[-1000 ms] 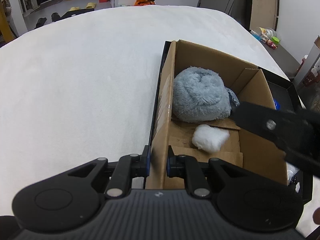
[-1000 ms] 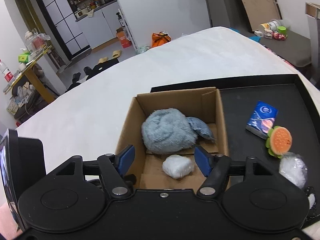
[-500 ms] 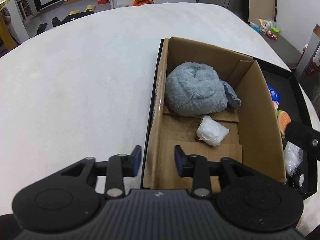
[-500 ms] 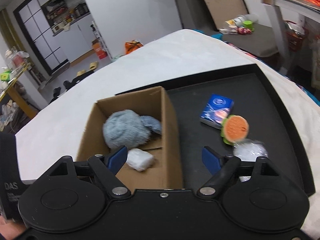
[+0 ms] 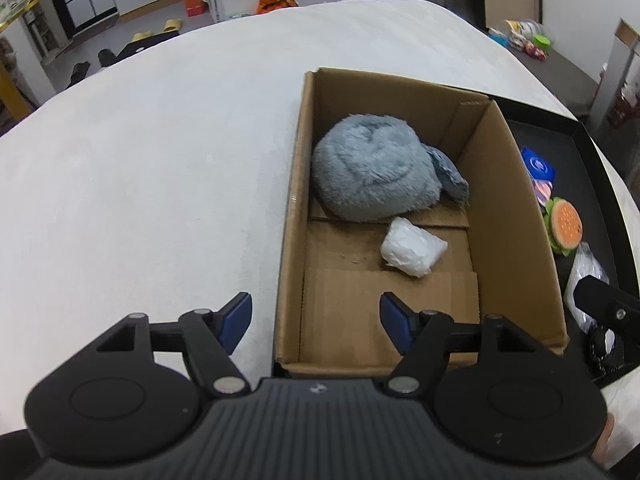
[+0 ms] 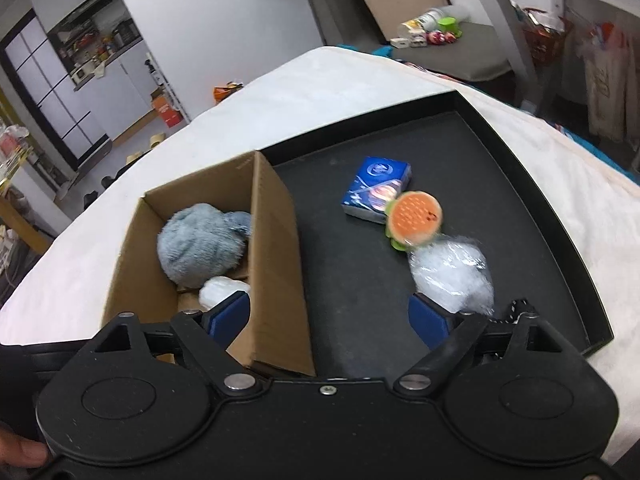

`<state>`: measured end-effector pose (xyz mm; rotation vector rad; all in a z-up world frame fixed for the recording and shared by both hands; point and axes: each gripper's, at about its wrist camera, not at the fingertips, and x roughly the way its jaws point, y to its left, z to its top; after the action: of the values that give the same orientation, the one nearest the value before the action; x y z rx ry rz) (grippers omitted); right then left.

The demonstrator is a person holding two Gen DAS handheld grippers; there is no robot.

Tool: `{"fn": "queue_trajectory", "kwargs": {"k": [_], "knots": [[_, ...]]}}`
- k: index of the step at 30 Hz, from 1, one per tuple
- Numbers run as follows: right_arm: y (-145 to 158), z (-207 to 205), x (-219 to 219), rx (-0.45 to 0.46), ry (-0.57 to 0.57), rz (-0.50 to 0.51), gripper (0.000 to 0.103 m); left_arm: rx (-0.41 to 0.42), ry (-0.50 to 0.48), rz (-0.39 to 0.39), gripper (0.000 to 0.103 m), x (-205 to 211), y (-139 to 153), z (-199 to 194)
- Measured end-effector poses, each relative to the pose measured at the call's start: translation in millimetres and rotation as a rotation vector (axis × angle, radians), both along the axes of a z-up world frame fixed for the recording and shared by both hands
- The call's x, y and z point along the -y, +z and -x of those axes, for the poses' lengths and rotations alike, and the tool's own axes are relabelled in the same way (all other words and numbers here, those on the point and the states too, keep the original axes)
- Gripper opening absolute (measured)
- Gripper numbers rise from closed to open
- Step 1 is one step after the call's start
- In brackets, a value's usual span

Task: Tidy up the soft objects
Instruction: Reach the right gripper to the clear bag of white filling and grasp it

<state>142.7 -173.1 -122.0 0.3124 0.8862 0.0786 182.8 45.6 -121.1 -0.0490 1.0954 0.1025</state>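
Both grippers are spread wide, empty: left gripper (image 5: 316,320) straddles the cardboard box (image 5: 516,216) wall; right gripper (image 6: 330,316) faces the white bag (image 6: 452,276).

Brown corrugated cardboard box (image 5: 516,216) matt; fluffy grey-blue plush toy (image 5: 372,168); crinkly glossy clear plastic bag (image 6: 452,276); matt black tray (image 6: 560,216).

This is a lived-in home, a bedroom opening onto a kitchen area. A white bed (image 5: 160,152) fills the middle; beyond its far edge, slippers (image 5: 156,34) and dark shoes (image 5: 92,64) lie on the floor by an orange bag (image 5: 278,0). Farther beyond the bed, kitchen shelves (image 6: 96,46) crowded with jars stand next to a black-framed glass door (image 6: 44,92), and right of the bed a low bench (image 6: 448,50) carries cups and packets.
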Motion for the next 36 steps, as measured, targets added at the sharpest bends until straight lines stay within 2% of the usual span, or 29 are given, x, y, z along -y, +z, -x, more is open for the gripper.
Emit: {"fn": "queue_trajectory", "kwargs": {"k": [11, 29, 32, 36], "knots": [[-21, 0, 31, -0.028, -0.048, -0.013, 0.086, -0.022, -0.008, -0.048, 0.070, 13, -5, -3], [-36, -36, 57, -0.088, -0.067, 0.036, 0.087, -0.044, 0.013, -0.128, 0.070, 25, -9, -18], [-40, -40, 56, -0.069, -0.033, 0.025, 0.090, -0.048, 0.017, -0.142, 0.070, 25, -11, -21], [-45, -42, 51, -0.048, -0.028, 0.066, 0.092, -0.054, 0.023, -0.161, 0.070, 24, -12, -22]]}}
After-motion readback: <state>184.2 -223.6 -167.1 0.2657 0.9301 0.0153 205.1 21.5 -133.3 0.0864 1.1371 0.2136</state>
